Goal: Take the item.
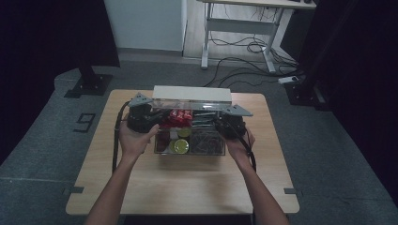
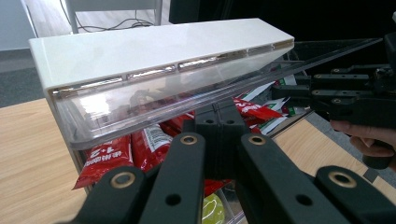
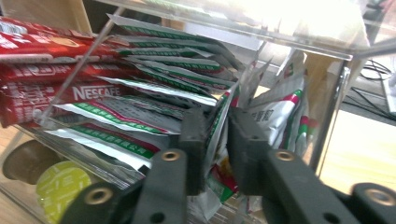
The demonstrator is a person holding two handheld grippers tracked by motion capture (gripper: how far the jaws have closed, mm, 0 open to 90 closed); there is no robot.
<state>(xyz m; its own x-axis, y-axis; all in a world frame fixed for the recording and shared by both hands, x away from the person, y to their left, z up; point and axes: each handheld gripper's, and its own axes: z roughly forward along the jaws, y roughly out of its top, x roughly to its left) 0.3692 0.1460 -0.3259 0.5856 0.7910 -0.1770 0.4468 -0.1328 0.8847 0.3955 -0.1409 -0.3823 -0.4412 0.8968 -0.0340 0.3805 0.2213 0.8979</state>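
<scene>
Clear acrylic organiser box [image 1: 190, 140] sits at centre of the wooden counter [image 1: 187, 187], w/ its transparent hinged lid [image 2: 154, 100] raised and a white top strip [image 1: 192, 93] along the 12 o'clock edge. Contents, high view: red sachets [image 1: 180, 117] in the upper L compartment, green-and-white sachets [image 3: 154, 79] in the R compartment, yellow-green capsule [image 1: 179, 146] at the box's 6 o'clock side. L tool [image 1: 157, 119] is at the box's 9 o'clock end, held by the left hand [image 1: 133, 138]; in the left gripper view its jaws stand fully together w/ nothing visible between them, tips just below the lid's front edge and over the red sachets [image 2: 140, 149]. R tool [image 1: 219, 125] is at the box's 3 o'clock end, held by the right hand [image 1: 239, 145], reaching into the green-sachet compartment. In the right gripper view the jaws stand narrow w/ one upright green-and-white sachet [image 3: 218, 126] in the gap; the pads look close against it, but firm contact on both sides cannot be told. Red sachets marked NESCAFE [image 3: 46, 70] lie at 10 o'clock of the R tool [image 3: 215, 140] behind a clear divider; capsule [image 3: 60, 186] at 8 o'clock. R tool also shows in the left gripper view at 3 o'clock [image 2: 303, 91], beneath the lid.
</scene>
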